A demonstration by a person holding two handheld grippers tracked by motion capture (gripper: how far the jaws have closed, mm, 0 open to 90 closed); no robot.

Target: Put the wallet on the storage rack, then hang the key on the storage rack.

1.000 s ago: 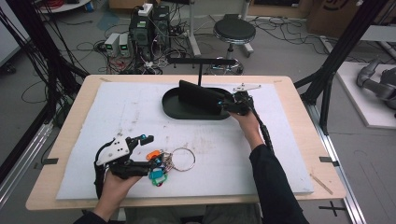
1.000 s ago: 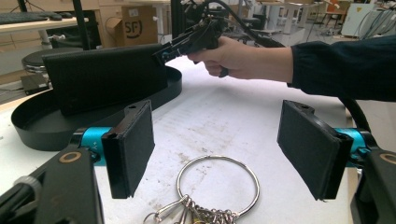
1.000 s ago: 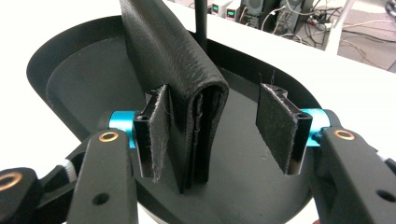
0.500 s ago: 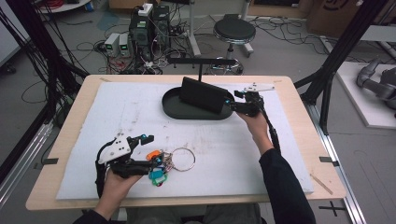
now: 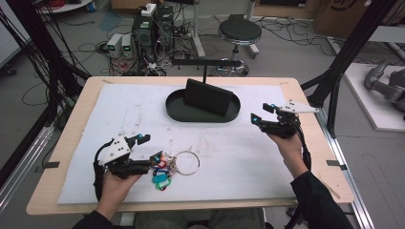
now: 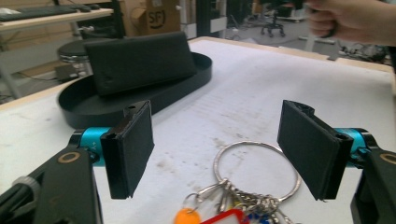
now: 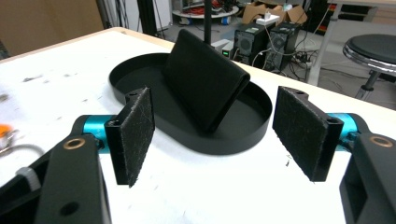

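A black oval tray (image 5: 175, 109) sits at the back middle of the white mat, with a black wallet (image 5: 208, 97) leaning on edge inside it. My right gripper (image 5: 262, 112) hovers open just right of the tray, holding nothing. In the right gripper view its jaws (image 7: 215, 135) stand wide, facing the wallet (image 7: 203, 79) and the tray (image 7: 243, 135). A key ring (image 5: 187, 162) with coloured tags lies near the front left. My left gripper (image 5: 150, 147) is open beside it. In the left gripper view the ring (image 6: 254, 163) lies between and just ahead of the spread jaws (image 6: 219, 149).
The white mat (image 5: 239, 157) covers most of the wooden table (image 5: 315, 157). A black post with a crossbar (image 5: 205, 64) rises behind the tray. A stool, computers and cables stand on the floor beyond the far edge. Black frame legs flank the table.
My right gripper has drawn back from the tray, moving right and toward the person, and the wallet stays leaning in the tray. The left gripper and keys have not moved.
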